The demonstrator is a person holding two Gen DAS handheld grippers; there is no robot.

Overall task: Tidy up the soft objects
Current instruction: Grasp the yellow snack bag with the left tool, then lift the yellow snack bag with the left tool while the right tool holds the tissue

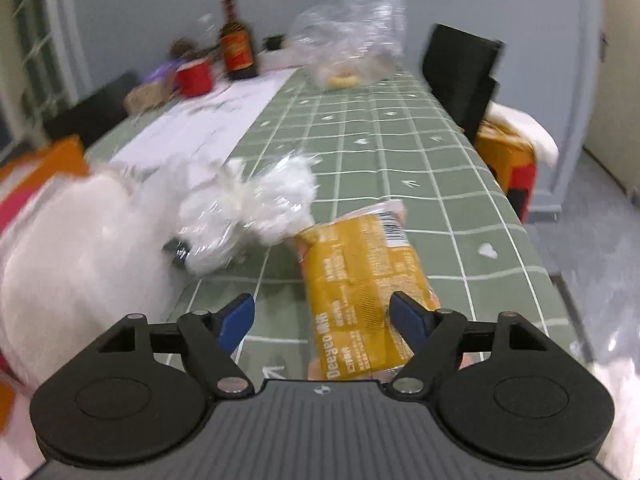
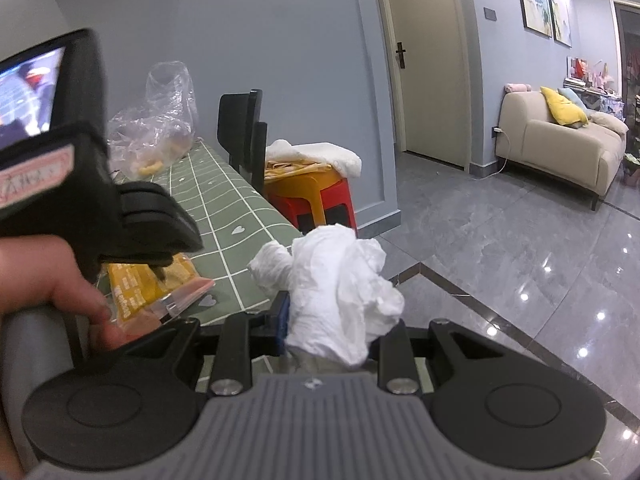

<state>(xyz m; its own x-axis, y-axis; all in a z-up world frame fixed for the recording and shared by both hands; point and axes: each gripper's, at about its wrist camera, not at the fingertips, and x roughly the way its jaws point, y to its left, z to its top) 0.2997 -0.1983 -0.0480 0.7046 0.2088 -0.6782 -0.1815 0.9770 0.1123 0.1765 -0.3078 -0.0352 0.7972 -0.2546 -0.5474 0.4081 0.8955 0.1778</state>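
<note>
My right gripper (image 2: 326, 334) has its fingers pinching a crumpled white tissue (image 2: 340, 292), which bulges up out of them beyond the worktop's near edge, over the grey floor (image 2: 500, 248). My left gripper (image 1: 322, 320) has its blue fingers (image 1: 406, 318) spread wide, with the near end of a yellow packet (image 1: 362, 284) lying between them; I cannot tell whether either pad touches it. From the right wrist view that gripper (image 2: 160, 240) hangs over the same packet (image 2: 136, 284), with my hand (image 2: 52, 280) on its handle.

The packet lies on the green checked worktop (image 1: 380, 152), close to its near edge. Just past it, toward the left edge, sits a wad of clear wrap and white tissue (image 1: 248, 208), with a blurred white mass (image 1: 76, 256) filling the left side.

Farther along the left edge lies a white paper (image 1: 208, 116). At the far end stand a red cup (image 1: 195, 76), a dark bottle (image 1: 237, 44) and a clear bag (image 1: 352, 36) with a yellow ring (image 1: 342, 80) in it. A black chair (image 1: 464, 72) stands at the right edge, beside a stool (image 2: 310, 196) carrying a white cloth (image 2: 320, 154).
</note>
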